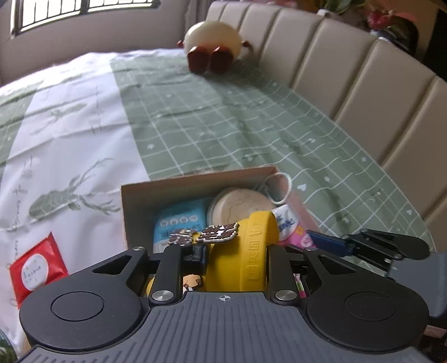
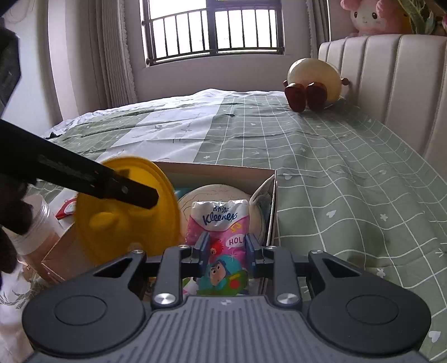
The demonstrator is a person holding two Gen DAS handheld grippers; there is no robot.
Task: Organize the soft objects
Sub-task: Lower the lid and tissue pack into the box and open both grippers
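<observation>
A cardboard box (image 1: 134,212) sits on the bed and shows in the right wrist view (image 2: 268,195) too. My left gripper (image 1: 234,259) is shut on a yellow soft toy (image 1: 251,245) with brown-white patches, held over the box; the toy (image 2: 123,212) also shows in the right wrist view. My right gripper (image 2: 227,248) is shut on a pink Kleenex tissue pack (image 2: 223,234) over the box's right side; the pack (image 1: 290,226) also shows in the left wrist view. Inside lie a beige round cushion (image 1: 240,203) and a blue pack (image 1: 178,223).
A red wipes packet (image 1: 36,270) lies on the white sheet left of the box. A cream round plush with red feet (image 2: 313,81) sits by the padded headboard (image 2: 391,83). A clear jar (image 2: 36,226) stands left of the box. A pink plush (image 2: 371,16) sits atop the headboard.
</observation>
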